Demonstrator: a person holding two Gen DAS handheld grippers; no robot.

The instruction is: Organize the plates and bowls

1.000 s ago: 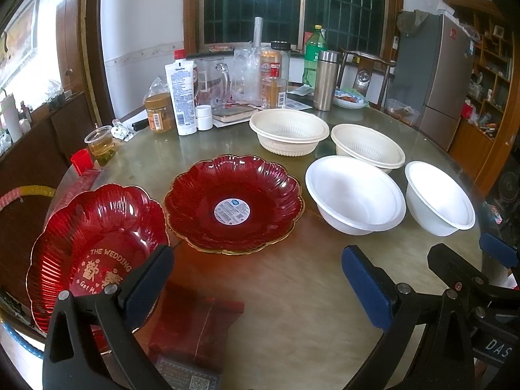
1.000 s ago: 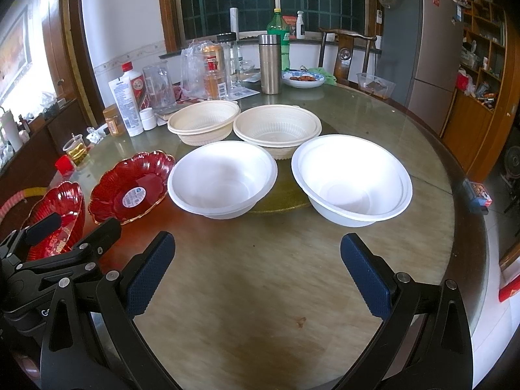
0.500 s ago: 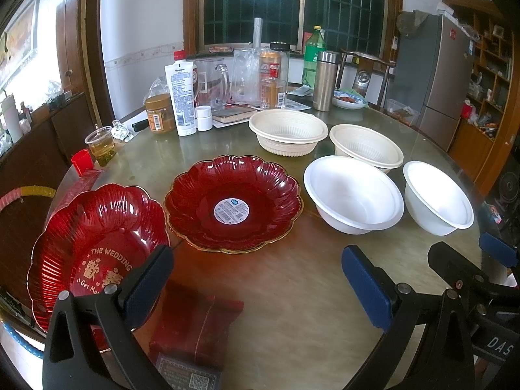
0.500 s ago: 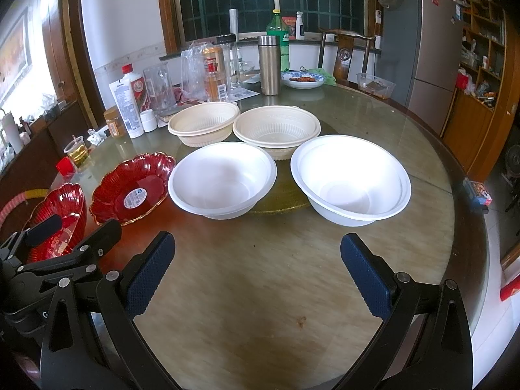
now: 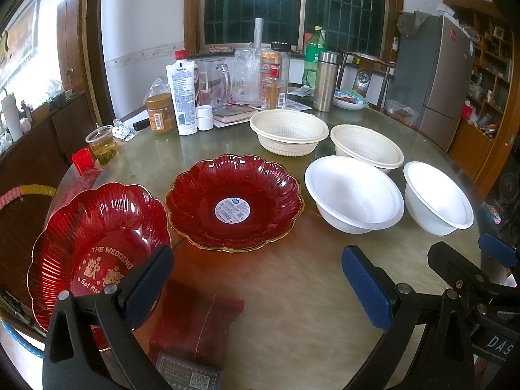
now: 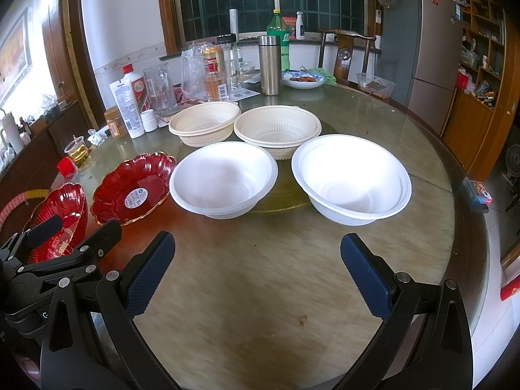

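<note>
Both grippers released, empty: left gripper (image 5: 256, 279), right gripper (image 6: 258, 263). Red plates (image 5: 235, 201) near left on bench (image 6: 260, 292); white bowls (image 6: 224, 178) centre, cream bowls (image 6: 276, 130) behind. Risk: thin bowl rim may slip or buckle under pinch.

I count two red plates (image 5: 234, 203) and two white bowls (image 6: 224, 178). Behind them I see two cream bowls (image 6: 204, 123).
</note>
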